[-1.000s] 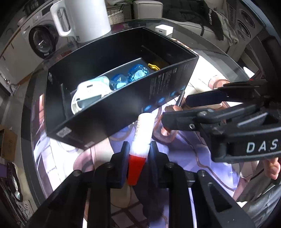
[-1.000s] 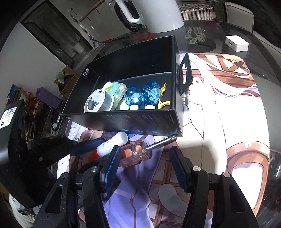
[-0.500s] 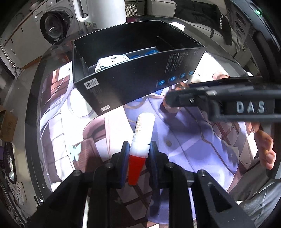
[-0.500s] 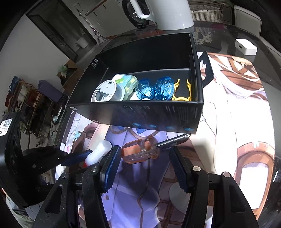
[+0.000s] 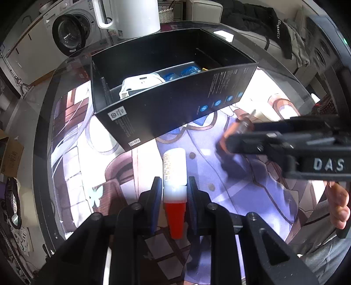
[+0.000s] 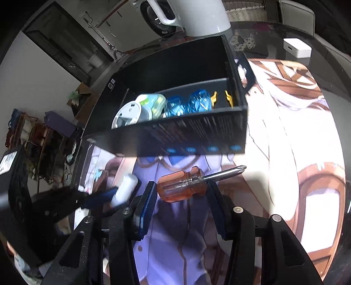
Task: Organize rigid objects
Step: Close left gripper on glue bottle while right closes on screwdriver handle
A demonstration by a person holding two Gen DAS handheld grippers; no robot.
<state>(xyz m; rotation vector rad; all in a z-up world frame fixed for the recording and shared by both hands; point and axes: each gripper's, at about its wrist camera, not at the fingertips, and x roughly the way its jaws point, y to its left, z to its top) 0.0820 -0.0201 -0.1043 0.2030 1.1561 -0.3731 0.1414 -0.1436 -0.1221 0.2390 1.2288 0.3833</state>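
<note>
A stubby screwdriver [image 6: 179,186] with a clear orange handle lies crosswise between the pads of my right gripper [image 6: 182,190]. The jaws are closing, and the pads meet the handle's two ends. My left gripper [image 5: 174,188] is shut on a white tube with a red cap [image 5: 174,162], gripped near the cap, just left of the right gripper. Beyond both stands an open black box [image 5: 175,109]. It holds a white round device [image 6: 127,114], blue faceted pieces [image 6: 188,103] and a yellow piece [image 6: 228,98].
A printed mat [image 6: 296,131] covers the round glass table. A white jug [image 5: 131,17] stands behind the box and a small white case [image 6: 297,47] sits at the far right. A washing machine [image 5: 68,32] is beyond the table. A person's hand [image 5: 340,208] shows at the right.
The right jaws have narrowed onto the screwdriver's handle. Both grippers have drawn back from the black box, which now shows farther off. The tube stays gripped in the left gripper.
</note>
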